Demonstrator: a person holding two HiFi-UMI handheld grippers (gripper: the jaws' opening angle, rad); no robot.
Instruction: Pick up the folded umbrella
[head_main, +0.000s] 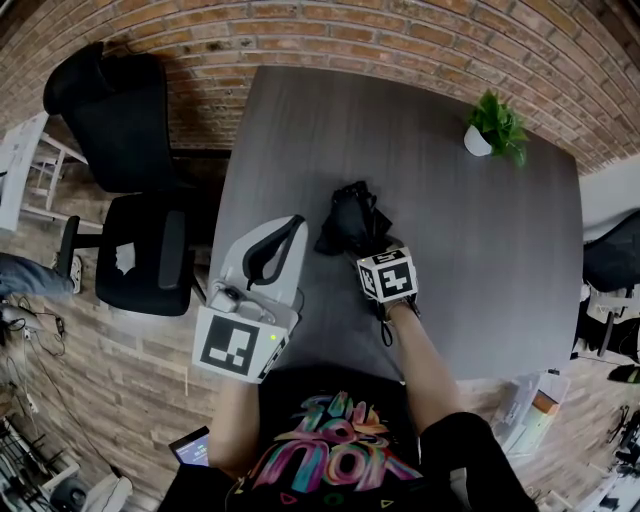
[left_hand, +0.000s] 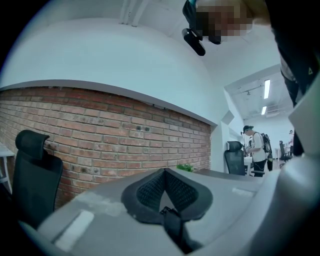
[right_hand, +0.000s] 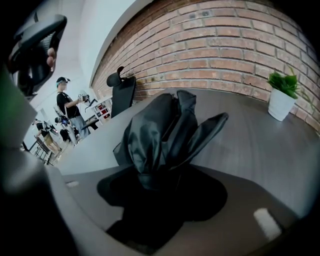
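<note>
Umbrella (head_main: 352, 222): folded, black, lying on tabletop (head_main: 480, 250).
Right tongs (right_hand: 160, 200): partly open around umbrella's near end.
Left tongs (left_hand: 164, 200): closed, empty.

Black umbrella (head_main: 352, 225) on a grey, wood-grained table (head_main: 480, 250), against a red-brown brick wall (head_main: 400, 40) with pale mortar lines. Green plant (head_main: 497, 118), white pot (head_main: 477, 142), black chair (head_main: 125, 120). The left gripper (head_main: 287, 228) is pale grey with black mesh pads (left_hand: 150, 192) — its cube (head_main: 238, 345) bears black-and-white squares. Black shirt (head_main: 335, 440), pink and multicoloured lettering.
</note>
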